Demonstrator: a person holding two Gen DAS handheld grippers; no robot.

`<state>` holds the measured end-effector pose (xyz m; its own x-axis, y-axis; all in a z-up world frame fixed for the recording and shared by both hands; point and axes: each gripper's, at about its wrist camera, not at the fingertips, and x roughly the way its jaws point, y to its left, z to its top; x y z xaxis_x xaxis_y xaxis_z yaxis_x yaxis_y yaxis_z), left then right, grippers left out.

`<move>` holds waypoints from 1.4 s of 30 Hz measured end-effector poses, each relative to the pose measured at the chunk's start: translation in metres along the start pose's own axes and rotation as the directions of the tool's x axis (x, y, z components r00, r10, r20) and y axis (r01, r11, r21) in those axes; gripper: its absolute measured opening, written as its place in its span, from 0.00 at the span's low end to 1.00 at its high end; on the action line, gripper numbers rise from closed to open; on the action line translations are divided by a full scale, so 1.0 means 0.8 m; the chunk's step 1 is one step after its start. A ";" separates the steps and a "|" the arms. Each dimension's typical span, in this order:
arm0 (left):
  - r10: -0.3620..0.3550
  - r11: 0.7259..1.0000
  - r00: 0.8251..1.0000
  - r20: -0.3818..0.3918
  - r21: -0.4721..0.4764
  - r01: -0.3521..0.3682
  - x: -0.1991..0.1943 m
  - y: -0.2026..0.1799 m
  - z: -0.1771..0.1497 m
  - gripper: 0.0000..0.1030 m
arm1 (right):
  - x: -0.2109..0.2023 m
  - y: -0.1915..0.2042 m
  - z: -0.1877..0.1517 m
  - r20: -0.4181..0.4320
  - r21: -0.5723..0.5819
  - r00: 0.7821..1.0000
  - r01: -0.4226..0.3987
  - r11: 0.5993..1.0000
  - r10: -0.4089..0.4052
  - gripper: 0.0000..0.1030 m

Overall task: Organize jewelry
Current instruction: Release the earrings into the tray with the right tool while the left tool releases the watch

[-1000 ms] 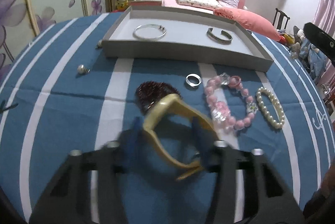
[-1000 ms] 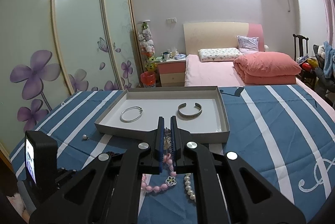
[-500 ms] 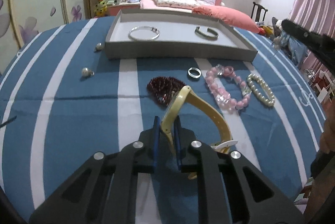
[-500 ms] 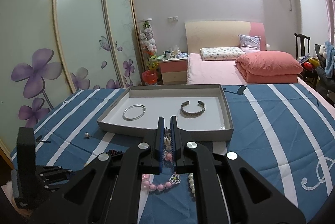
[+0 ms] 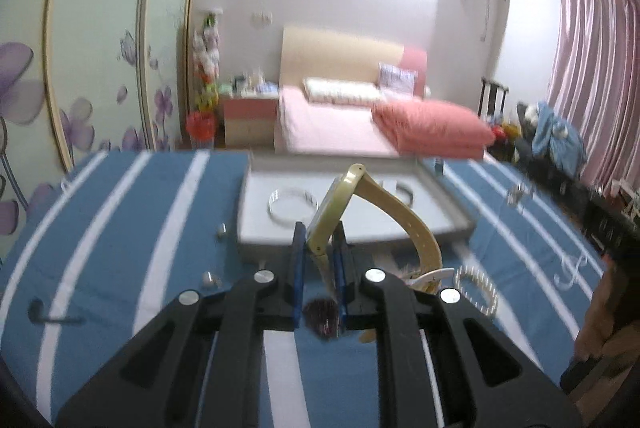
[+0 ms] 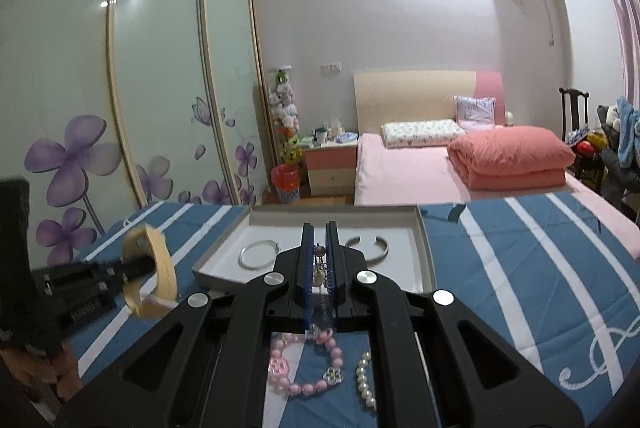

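Observation:
My left gripper [image 5: 319,234] is shut on a cream-yellow watch [image 5: 384,204] and holds it in the air above the blue striped cloth, in front of the grey tray [image 5: 456,216]. From the right wrist view the watch [image 6: 154,260] hangs at the left. My right gripper [image 6: 319,240] is shut on a small dangling silver earring [image 6: 319,270], also short of the tray [image 6: 424,244]. A silver bangle [image 6: 258,254] and an open cuff [image 6: 368,250] lie in the tray.
On the cloth lie a pink bead bracelet [image 6: 308,364], a pearl bracelet [image 6: 366,376], a dark red bead bracelet [image 5: 322,312] and small pearl earrings [image 5: 210,280]. A bed [image 6: 460,164] stands behind the table.
My left gripper closed on the watch, lifted it off the cloth and tilted up toward the tray. My right gripper stayed shut on the earring and moved slightly forward.

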<state>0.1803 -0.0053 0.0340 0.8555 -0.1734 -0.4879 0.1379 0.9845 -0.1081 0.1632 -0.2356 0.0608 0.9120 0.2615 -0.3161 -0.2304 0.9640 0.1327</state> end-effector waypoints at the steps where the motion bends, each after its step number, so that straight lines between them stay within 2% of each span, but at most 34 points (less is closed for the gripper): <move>1: 0.003 1.000 1.000 0.023 0.002 -0.003 -0.003 0.000 0.008 0.13 | 0.000 0.001 0.003 0.009 -0.005 1.000 0.001 1.000 -0.001 0.07; 4: 0.008 1.000 0.998 0.056 0.008 -0.008 -0.001 -0.003 0.021 0.13 | 0.004 0.003 0.008 0.022 -0.015 1.000 0.003 1.000 -0.003 0.07; 9: 0.016 1.000 0.998 0.067 0.011 -0.016 0.019 -0.005 0.036 0.13 | 0.020 0.002 0.017 0.038 -0.022 0.999 0.006 1.000 -0.005 0.07; 19: 0.045 0.999 0.996 0.080 0.000 -0.045 0.076 0.001 0.059 0.14 | 0.084 -0.015 0.029 0.049 -0.006 0.998 0.042 0.999 -0.041 0.07; 24: 0.057 0.998 0.997 0.055 -0.001 -0.057 0.111 0.005 0.060 0.14 | 0.121 -0.020 0.024 0.011 -0.006 0.998 0.057 0.998 -0.057 0.07; 30: 0.073 0.997 0.997 -0.010 -0.004 -0.073 0.160 0.015 0.051 0.14 | 0.158 -0.025 0.007 -0.060 -0.008 0.996 0.067 0.998 -0.067 0.07; 39: 0.079 0.997 0.992 -0.100 0.000 -0.079 0.211 0.025 0.036 0.14 | 0.191 -0.030 -0.010 -0.152 0.001 0.985 0.079 0.997 -0.078 0.07; 42: 0.084 0.996 0.990 -0.112 0.001 -0.084 0.220 0.029 0.033 0.18 | 0.195 -0.030 -0.014 -0.171 0.002 0.982 0.086 0.996 -0.085 0.07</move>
<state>0.3474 -0.0126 -0.0318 0.8030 -0.0918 -0.5889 0.0658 0.9957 -0.0656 0.3074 -0.2175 -0.0021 0.8569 0.1832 -0.4818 -0.1499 0.9829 0.1072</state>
